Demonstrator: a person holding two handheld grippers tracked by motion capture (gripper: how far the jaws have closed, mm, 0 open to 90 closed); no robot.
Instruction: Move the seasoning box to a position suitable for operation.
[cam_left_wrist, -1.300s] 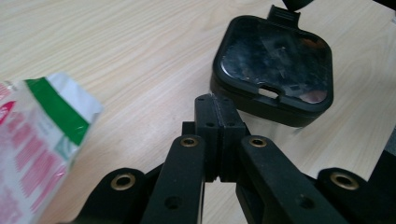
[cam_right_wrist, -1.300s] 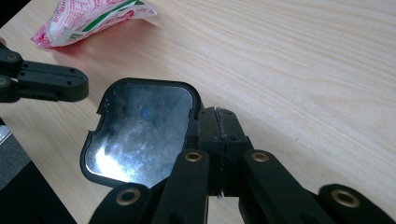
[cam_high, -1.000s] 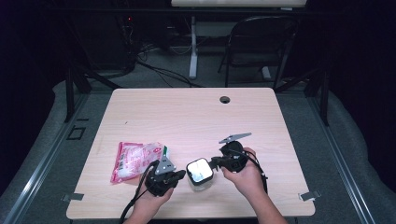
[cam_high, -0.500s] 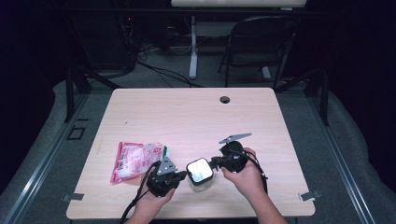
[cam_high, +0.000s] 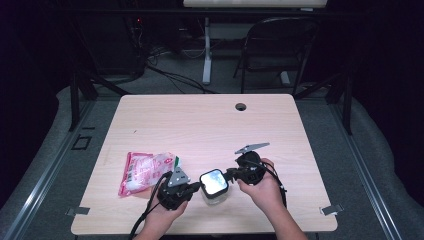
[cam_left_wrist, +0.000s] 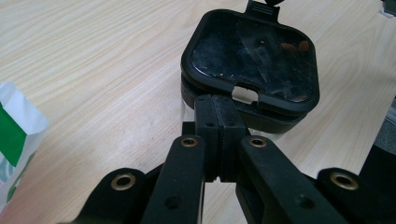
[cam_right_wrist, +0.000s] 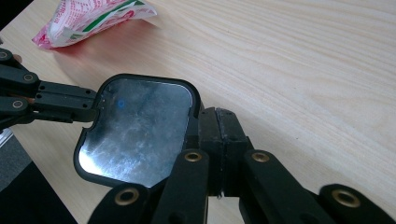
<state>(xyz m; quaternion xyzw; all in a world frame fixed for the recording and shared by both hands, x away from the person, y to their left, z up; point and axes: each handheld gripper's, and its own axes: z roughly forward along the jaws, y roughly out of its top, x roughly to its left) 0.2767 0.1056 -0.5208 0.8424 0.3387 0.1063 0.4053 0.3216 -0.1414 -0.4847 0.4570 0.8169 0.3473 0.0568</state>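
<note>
Container: a small clear container (cam_high: 214, 194) with a black-rimmed lid (cam_high: 214, 182) stands on the counter (cam_high: 210, 125), near its front edge, between the person's two hands.
Lid: squarish with rounded corners, a black frame around a glossy see-through panel that reflects light; in the left gripper view the lid (cam_left_wrist: 252, 56) looks raised a little on the near side, with a gap showing under its rim.
Left tongs: the left tongs (cam_high: 192, 186) come in from the left side of the container, jaws clenched together; in the left gripper view their tips (cam_left_wrist: 219, 109) meet right at the lid's near edge, by a small notch in the rim. Whether they pinch the rim or only press against it I cannot tell.
Right tongs: the right tongs (cam_high: 231, 175) come in from the opposite side, jaws also clenched; in the right gripper view their tips (cam_right_wrist: 217, 122) sit against the lid's (cam_right_wrist: 137, 130) black rim. A real grasp cannot be made out here either.
Hands: the left hand (cam_high: 167, 212) and the right hand (cam_high: 265, 187) enter from the bottom of the high view, each wrapped around its gripper body.
Bag: a red, white and green plastic bag (cam_high: 146, 170) lies flat on the counter to the left of the container, just beyond the left tongs, apart from the container.
Counter: light wood grain, with a round cable hole (cam_high: 241, 106) near its far edge.
</note>
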